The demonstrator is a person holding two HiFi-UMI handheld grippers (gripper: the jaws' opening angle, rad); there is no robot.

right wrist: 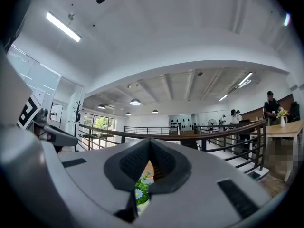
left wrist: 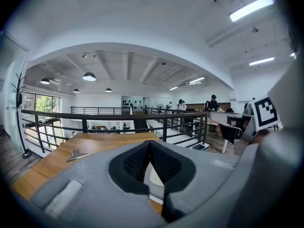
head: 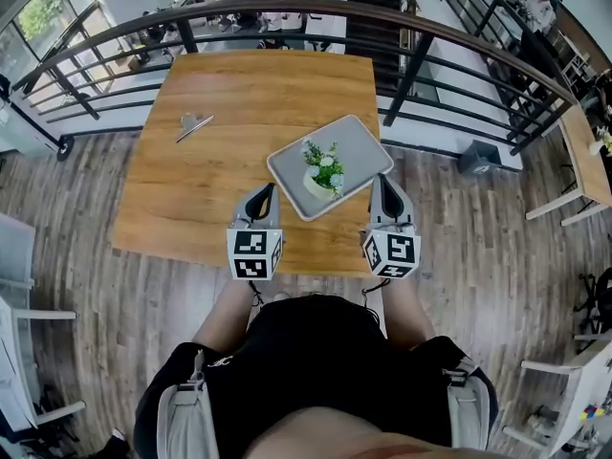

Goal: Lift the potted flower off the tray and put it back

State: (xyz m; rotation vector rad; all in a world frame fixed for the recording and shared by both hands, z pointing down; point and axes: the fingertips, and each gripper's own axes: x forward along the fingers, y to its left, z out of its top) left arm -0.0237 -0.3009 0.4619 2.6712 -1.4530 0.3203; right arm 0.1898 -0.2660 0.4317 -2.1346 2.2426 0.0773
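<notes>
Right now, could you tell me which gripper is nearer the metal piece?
Left. The left gripper is this side of the metal piece; the right gripper is farther, past the tray.

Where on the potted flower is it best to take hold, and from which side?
Grip the white pot, below the flowers, coming level from the near side. It stands upright on the tray, and the flowers spread above its rim, so a grasp from above might crush them.

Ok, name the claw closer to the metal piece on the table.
The left claw: the metal piece lies on its side of the tray, opposite the right claw.
</notes>
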